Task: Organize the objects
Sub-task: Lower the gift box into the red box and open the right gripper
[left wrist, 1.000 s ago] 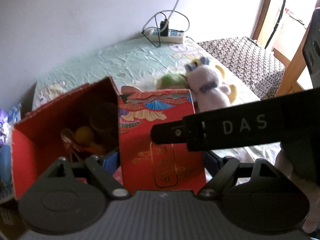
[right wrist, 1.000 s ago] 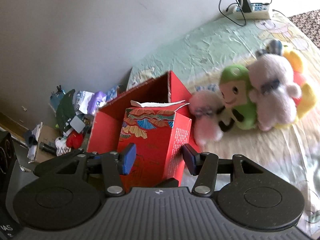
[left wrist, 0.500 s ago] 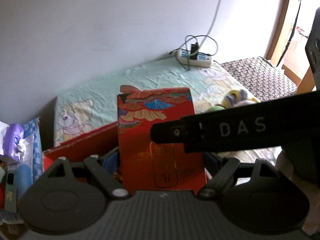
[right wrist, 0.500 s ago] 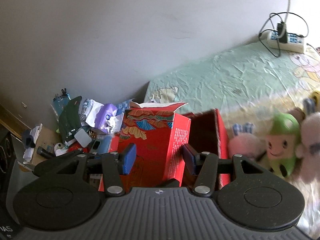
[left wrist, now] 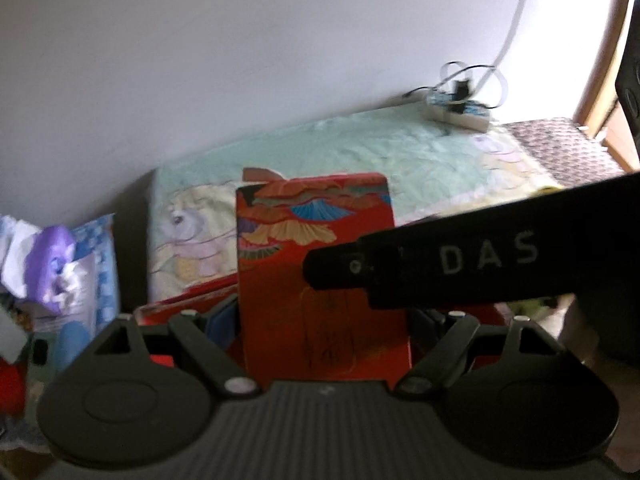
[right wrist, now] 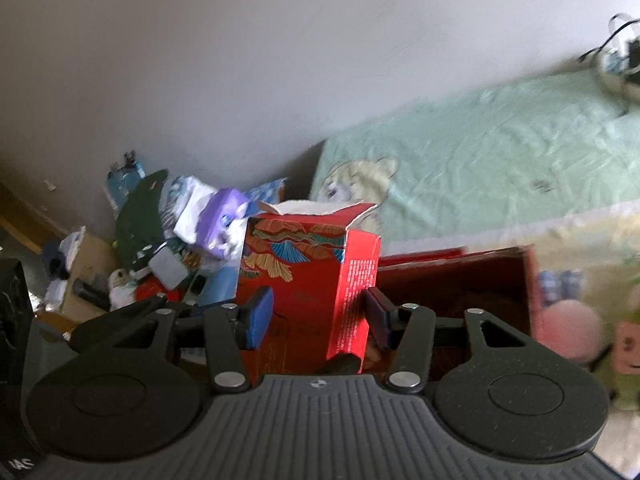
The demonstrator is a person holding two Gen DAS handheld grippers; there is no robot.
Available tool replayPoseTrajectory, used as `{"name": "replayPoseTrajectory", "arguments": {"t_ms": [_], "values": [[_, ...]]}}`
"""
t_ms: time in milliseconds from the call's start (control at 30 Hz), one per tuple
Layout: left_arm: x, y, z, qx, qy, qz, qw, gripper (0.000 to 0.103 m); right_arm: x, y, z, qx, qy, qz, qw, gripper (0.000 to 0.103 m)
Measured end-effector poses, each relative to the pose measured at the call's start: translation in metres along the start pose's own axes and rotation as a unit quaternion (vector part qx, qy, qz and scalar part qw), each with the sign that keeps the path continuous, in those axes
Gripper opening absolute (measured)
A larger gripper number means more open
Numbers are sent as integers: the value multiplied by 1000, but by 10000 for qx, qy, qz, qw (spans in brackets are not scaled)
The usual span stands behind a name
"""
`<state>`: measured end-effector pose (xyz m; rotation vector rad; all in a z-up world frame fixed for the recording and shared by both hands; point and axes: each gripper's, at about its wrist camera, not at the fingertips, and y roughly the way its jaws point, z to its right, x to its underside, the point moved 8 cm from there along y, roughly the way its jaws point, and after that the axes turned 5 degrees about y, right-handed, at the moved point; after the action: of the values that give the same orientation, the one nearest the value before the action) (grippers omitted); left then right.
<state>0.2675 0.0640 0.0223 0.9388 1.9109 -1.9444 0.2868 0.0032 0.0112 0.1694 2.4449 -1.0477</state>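
The red carton (left wrist: 316,264) is clamped upright between the pads of the left gripper (left wrist: 320,320), and it is likewise gripped on both sides by the right gripper (right wrist: 318,316). Its torn top flaps are seen open. A larger red box (right wrist: 456,280) lies just right of the carton, on the green bedsheet (right wrist: 500,152). Clutter (right wrist: 168,240) is piled left of the carton.

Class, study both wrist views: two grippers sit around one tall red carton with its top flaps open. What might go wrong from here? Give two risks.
1. The tall red carton has open top flaps; tilting it could spill any contents, which are hidden.
2. The left gripper and right gripper straddle the same carton, and one crosses the other's view, so they may collide or crush the cardboard.
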Motion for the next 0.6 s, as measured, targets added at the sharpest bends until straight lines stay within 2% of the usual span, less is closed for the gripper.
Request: {"name": "replayPoseTrajectory", "arguments": {"t_ms": [200, 467, 600], "values": [[29, 17, -33, -236, -368, -426, 9981, 81, 17, 46, -7, -357, -26, -613, 9975, 52], [62, 43, -35, -416, -574, -911, 9933, 81, 33, 82, -1, -468, -233, -1394, 9889, 52], [69, 56, -33, -523, -533, -1021, 9920, 81, 36, 89, 5, -544, -438, -1610, 9845, 52]]}}
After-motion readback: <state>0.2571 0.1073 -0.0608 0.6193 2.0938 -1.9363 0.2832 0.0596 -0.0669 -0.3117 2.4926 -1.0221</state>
